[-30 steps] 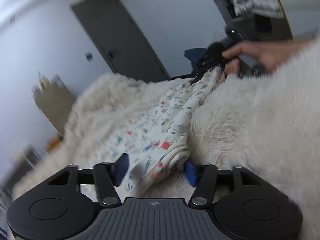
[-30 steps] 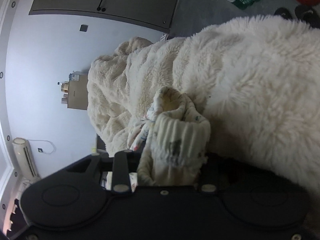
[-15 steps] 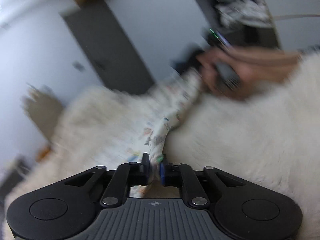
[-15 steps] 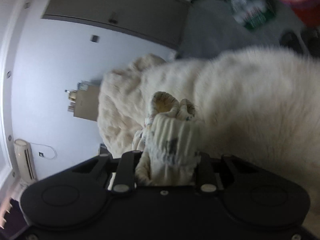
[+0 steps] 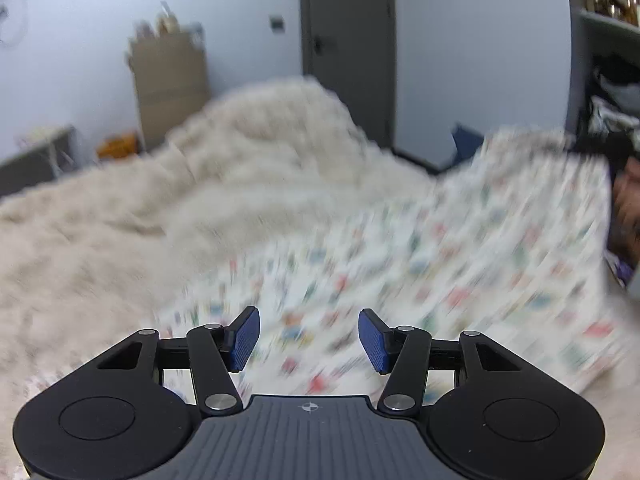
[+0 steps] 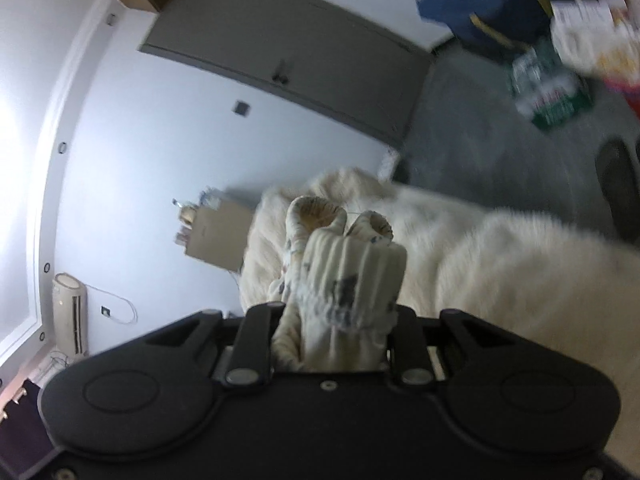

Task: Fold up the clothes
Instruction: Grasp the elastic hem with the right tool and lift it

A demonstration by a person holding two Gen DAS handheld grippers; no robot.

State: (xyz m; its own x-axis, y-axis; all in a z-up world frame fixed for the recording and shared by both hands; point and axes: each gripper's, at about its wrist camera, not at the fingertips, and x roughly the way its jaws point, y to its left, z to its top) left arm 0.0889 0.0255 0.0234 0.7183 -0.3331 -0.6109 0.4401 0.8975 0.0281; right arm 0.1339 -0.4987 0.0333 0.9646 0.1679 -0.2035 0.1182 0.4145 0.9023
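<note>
- The printed garment, white with small coloured motifs, lies spread and blurred over the fluffy cream blanket; it fills the middle and right of the left wrist view.
- Its ribbed cuff is bunched up between the arms of the right gripper, whose fingers are clenched on that fabric; the pads themselves are hidden by the cloth.
- Two rolled openings of the same garment stick up just behind the cuff in the right wrist view.
- The left gripper has its blue pads spread apart, released, with the printed cloth showing in the gap; whether the pads touch the cloth cannot be told.
- At the right edge of the left wrist view a hand is partly seen, past the garment's far edge.
- Behind the blanket stand a cardboard box, a grey door and a pale wall.
- The right wrist view also shows grey floor and a blue bag.
</note>
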